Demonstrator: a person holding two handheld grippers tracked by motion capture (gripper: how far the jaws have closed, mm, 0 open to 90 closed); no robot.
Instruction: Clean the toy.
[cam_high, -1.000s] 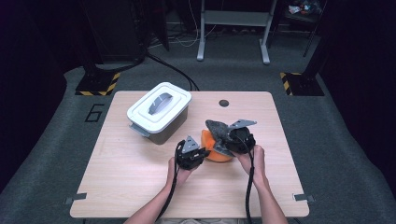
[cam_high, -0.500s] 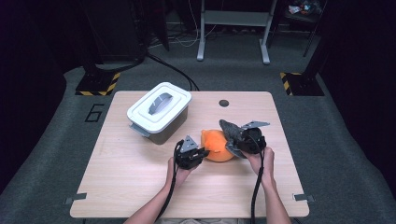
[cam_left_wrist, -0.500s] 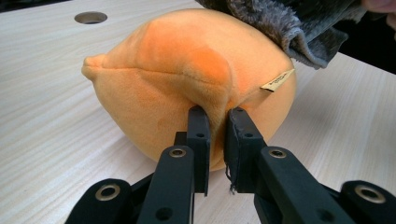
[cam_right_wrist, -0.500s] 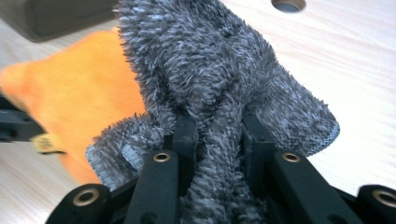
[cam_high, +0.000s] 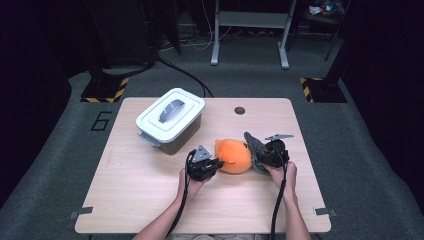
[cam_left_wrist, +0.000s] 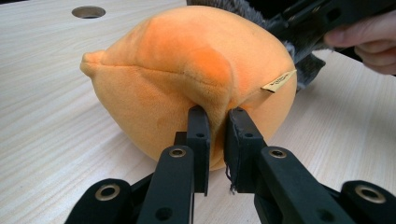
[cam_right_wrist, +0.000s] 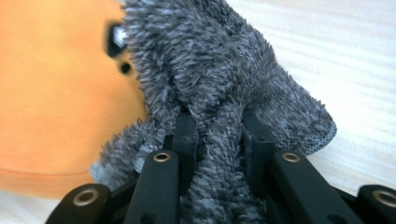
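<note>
Plush toy, round, orange and soft (cam_high: 234, 156), lying on the pale wooden bench (cam_high: 150, 200) between my hands. A fuzzy grey cloth (cam_right_wrist: 224, 84) rests against its right side; by my judgement the wiping has only started, most of the toy untouched. My left gripper (cam_left_wrist: 217, 116) has its fingers clamped on a fold of plush. My right gripper (cam_right_wrist: 219, 135) has its fingers squeezed onto the cloth. A lidded white box (cam_high: 170, 120) sits behind, well apart.
</note>
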